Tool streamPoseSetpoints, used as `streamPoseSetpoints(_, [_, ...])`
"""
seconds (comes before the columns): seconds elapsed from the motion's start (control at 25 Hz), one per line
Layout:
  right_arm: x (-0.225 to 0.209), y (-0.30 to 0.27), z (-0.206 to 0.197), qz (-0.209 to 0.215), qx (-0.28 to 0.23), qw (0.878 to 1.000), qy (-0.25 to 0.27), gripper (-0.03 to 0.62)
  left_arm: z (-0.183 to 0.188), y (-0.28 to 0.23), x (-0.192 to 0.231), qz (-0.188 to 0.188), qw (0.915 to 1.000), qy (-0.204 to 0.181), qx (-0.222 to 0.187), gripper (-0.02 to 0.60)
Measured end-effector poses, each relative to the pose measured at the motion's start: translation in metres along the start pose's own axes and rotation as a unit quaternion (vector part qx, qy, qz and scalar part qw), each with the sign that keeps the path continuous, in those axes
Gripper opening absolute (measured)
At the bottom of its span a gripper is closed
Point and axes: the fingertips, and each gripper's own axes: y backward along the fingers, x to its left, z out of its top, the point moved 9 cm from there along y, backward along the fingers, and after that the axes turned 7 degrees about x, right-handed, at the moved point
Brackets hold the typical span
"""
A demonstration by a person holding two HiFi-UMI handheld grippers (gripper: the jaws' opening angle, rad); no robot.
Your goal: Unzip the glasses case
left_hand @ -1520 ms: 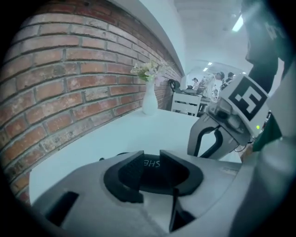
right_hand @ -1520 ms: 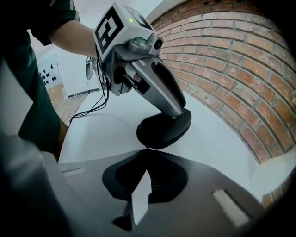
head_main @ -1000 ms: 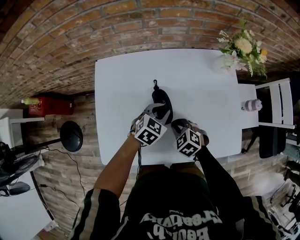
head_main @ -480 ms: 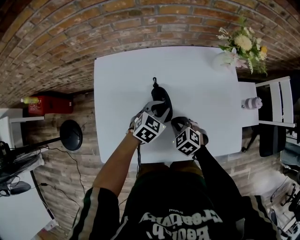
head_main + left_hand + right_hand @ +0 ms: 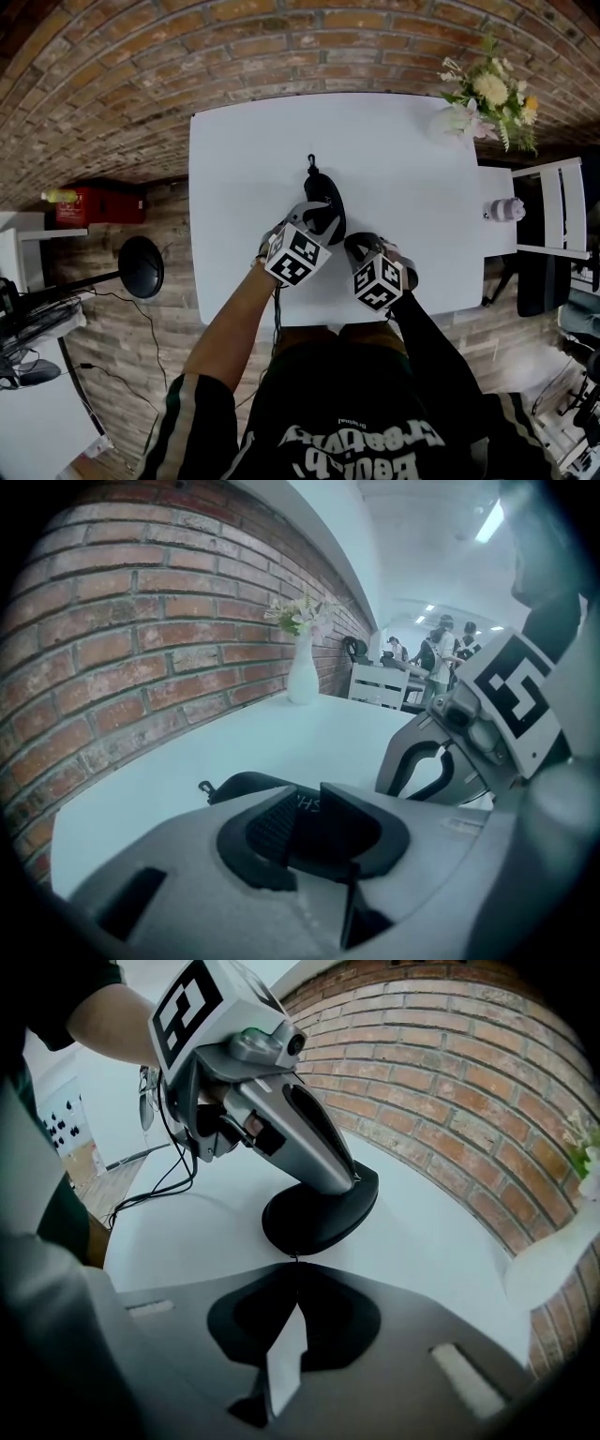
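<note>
Claws first: right claw [image 5: 352,246], nearest, is clenched tight at the case's near end, tips seemingly pinching the zip tab [image 5: 294,1257]. Left claw [image 5: 314,216], just beyond, clamps the case [image 5: 326,192] across its middle, pinning it to the tabletop [image 5: 244,169]. Case lies mid-tabletop, lengthwise away from the person, loop [image 5: 311,167] at far end. Shell looks fully shut, no gap seen, so prob. grips are set & the whole zip run is left to pull.
</note>
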Motion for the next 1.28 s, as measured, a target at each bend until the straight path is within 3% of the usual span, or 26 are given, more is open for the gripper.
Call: streamPoseSetpoints(1.28, [-0.024, -0.006, 0.005, -0.014, 0.003, 1.0, 0.022, 0.014, 0.0, 0.0, 0.003, -0.017, 0.9999, -0.001, -0.003, 0.086])
